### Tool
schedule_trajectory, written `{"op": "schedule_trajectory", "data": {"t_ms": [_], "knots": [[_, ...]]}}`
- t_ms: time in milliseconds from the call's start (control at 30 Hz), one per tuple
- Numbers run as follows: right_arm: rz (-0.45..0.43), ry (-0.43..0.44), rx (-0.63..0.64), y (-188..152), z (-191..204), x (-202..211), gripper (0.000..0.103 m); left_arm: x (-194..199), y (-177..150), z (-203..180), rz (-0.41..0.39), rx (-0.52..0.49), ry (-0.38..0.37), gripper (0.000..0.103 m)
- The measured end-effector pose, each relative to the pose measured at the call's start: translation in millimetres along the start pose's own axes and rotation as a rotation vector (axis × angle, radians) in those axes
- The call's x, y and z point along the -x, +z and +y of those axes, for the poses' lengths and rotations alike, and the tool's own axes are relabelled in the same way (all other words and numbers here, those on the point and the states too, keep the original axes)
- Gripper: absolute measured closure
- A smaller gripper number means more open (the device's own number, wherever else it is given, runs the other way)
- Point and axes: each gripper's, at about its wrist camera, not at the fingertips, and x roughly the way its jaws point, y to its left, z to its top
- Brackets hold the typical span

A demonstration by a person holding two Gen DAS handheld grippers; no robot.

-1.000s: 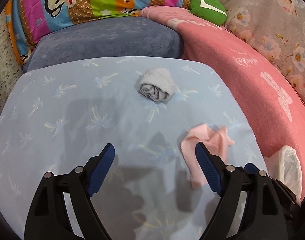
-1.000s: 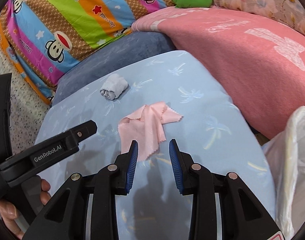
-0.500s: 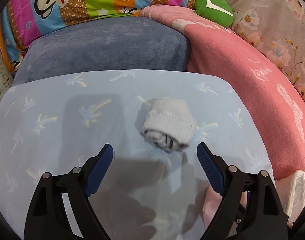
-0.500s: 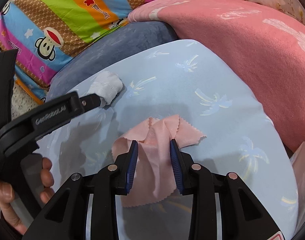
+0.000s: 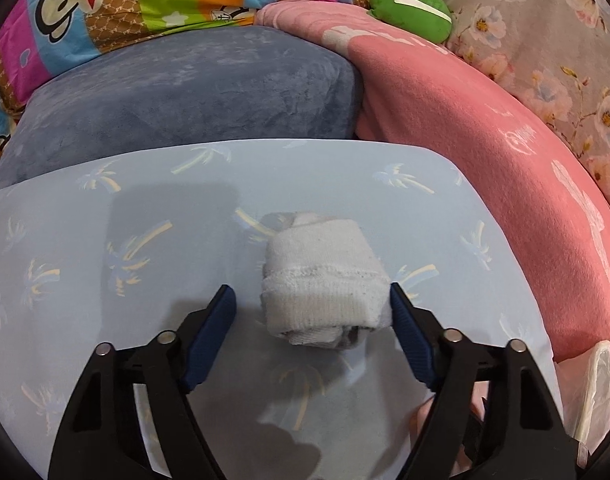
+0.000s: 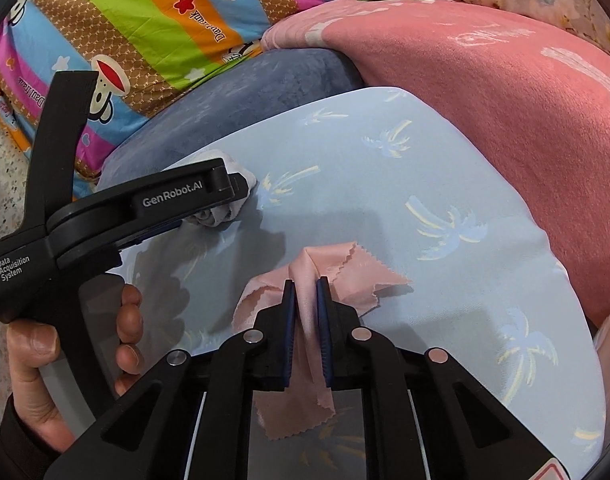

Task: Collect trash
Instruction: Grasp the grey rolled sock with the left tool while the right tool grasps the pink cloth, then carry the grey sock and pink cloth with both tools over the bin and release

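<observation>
My left gripper (image 5: 311, 312) is wide open around the rolled grey-white sock bundle (image 5: 325, 280); the right blue pad (image 5: 409, 340) touches the side of the bundle, while the left pad stands apart from it. The bundle lies on the light blue counter with a palm-tree print (image 5: 105, 240), about in the middle between near and far edge. My right gripper (image 6: 304, 320) is almost closed and pinches a fold of the thin pink cloth with zigzag edges (image 6: 345, 276); the cloth rises a little between the pads and the rest of it spreads on the counter (image 6: 445, 200) in front and below. In the right wrist view I see the left gripper (image 6: 233, 188) from the side, over the bundle (image 6: 225, 208), to the left of the pink cloth. Behind the counter is a blue-grey plush cushion (image 5: 185, 92), and to the right a pink blanket (image 5: 485, 140). At the near right a white plastic bag (image 5: 597, 392) shows at the edge.
</observation>
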Motion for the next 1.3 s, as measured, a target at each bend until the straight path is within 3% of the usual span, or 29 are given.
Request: {"op": "schedule_trajectory", "data": {"t_ms": [100,300,733,1300], "knots": [[0.002,0.001,-0.011,0.4,-1.0,0.7,0.094,0.8,0.0,-3.1,0.009,-0.007,-0.026,0.054],[0.015,0.004,-0.022,-2.4,-1.2,8.2,0.097,8.6,-4.2,-4.2,0.014,-0.005,-0.026,0.070],[0.002,0.034,-0.069,-24.7,-2.1,43.6,0.097,51.8,-38.6,-11.9,0.032,0.007,-0.040,0.072],[-0.097,0.067,-0.087,-55.1,-4.9,139.4,0.097,117.6,-84.1,-54.4,0.002,-0.021,-0.060,0.072]]}}
